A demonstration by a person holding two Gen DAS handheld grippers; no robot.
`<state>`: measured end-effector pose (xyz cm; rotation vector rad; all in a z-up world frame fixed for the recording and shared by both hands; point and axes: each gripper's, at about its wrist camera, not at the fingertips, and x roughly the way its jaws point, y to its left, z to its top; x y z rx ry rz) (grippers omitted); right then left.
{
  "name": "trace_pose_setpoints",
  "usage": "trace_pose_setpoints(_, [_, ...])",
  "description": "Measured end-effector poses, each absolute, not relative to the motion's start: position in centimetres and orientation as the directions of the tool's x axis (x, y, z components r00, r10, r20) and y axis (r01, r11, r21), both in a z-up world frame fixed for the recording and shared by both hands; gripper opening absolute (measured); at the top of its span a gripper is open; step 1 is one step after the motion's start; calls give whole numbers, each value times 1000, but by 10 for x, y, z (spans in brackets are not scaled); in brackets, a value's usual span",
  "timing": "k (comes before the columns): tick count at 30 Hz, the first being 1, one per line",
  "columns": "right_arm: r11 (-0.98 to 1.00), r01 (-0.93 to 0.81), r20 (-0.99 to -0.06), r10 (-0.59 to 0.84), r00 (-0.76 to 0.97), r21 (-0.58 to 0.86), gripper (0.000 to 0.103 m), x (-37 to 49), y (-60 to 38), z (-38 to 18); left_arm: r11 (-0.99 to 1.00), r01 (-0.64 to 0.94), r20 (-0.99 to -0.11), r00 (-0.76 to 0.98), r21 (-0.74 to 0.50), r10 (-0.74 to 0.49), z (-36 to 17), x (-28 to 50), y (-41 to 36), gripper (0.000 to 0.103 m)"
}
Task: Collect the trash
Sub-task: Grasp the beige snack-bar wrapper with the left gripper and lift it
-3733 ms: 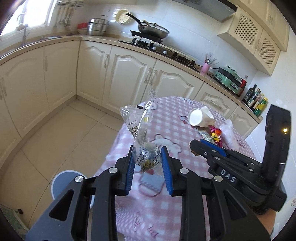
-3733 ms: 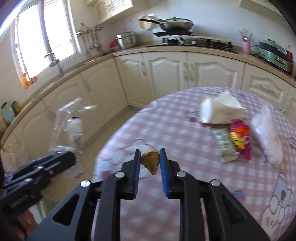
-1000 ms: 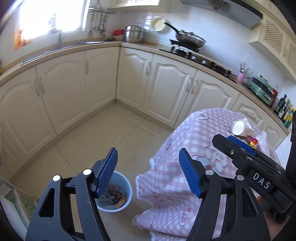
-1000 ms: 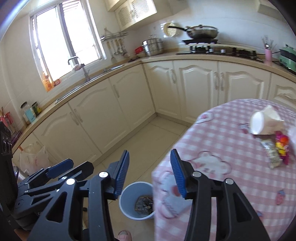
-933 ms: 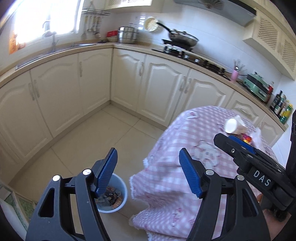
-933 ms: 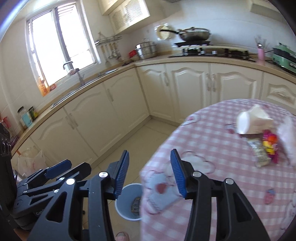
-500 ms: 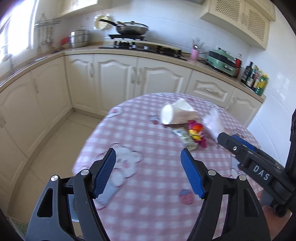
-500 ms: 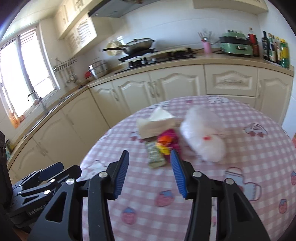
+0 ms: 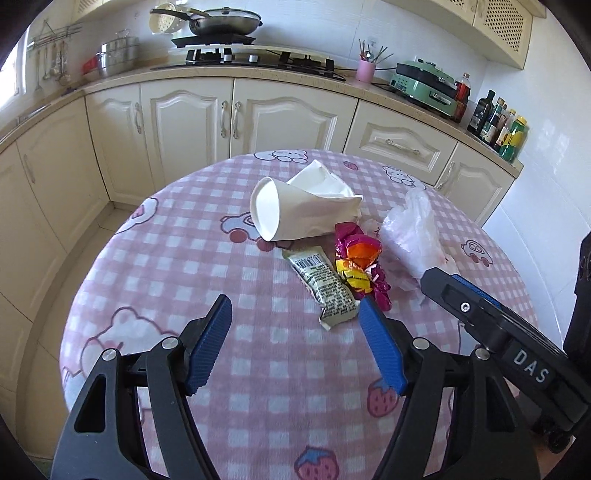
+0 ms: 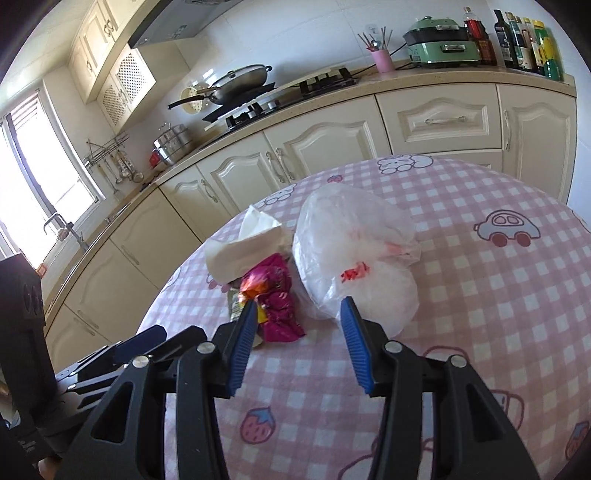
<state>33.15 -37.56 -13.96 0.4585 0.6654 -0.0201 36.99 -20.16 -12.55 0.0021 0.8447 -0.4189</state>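
1. The left gripper (image 9: 295, 314) hangs over the near part of the round table with its blue pads spread wide and nothing between them.
2. Just past its right pad lies a green-and-white snack wrapper (image 9: 325, 284), flat on the cloth; the pad's tip overlaps the wrapper's near end in the view, but whether they touch I cannot tell.
3. The right gripper (image 10: 297, 314) also stands open and empty, its pads apart above the cloth, pointing at the trash pile.
4. Beyond its left pad sits a crumpled magenta-and-orange foil wrapper (image 10: 275, 291), lying against the green one's side.
5. Ahead of its right pad rests a clear plastic bag (image 10: 354, 251) with red print, bunched up and just beside the foil wrapper.
6. Behind these, a white paper cup (image 9: 291, 212) lies on its side, mouth toward the left wrist camera, with white paper tissue (image 9: 319, 181) touching it at the back.
7. All this trash sits near the middle of the table (image 9: 184, 258), on its pink checked cloth with cartoon prints.
8. Farther out, cream cabinets (image 9: 192, 114) run under a counter carrying a pan on the stove (image 9: 221, 24) and a green cooker (image 9: 424, 83).
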Motion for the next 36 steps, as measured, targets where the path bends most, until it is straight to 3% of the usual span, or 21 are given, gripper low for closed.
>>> trace_pose_setpoints(7, [908,172,-585,94,806,383,46,331,-381,-139,896,405,-754,527,-183,-393,-142,387,-227,55])
trace_pose_setpoints(10, [911,164,-585,97,805,378,46,331,-379,-140,889,413,-762,505,-199,-405,-147,394,-232,44])
trace_pose_setpoints(11, [912,163,-588,98,803,376,46,332,-379,-141,890,414,-764,506,-192,-400,-148,396,-234,34])
trace_pose_setpoints(15, [919,159,-594,94,799,360,46,335,-373,-139,888,413,-758,507,-204,-410,-147,394,-229,23])
trace_pose_setpoints(26, [967,70,-663,115,739,245,46,369,-327,-138,905,353,-702,581,-239,-412,-125,380,-177,22])
trace_pose_setpoints(32, [989,82,-719,31,694,122,51,406,-303,-148,909,327,-690,595,-260,-411,-120,378,-153,22])
trace_pose_setpoints(33, [989,84,-720,31,693,123,50,408,-303,-148,909,324,-689,597,-262,-411,-119,377,-149,22])
trace_pose_setpoints(35, [988,84,-722,37,691,131,34,408,-302,-148,911,321,-684,604,-260,-408,-117,374,-142,22])
trace_pose_setpoints(36, [989,86,-717,29,696,123,33,406,-300,-148,911,317,-681,608,-263,-408,-116,372,-137,22])
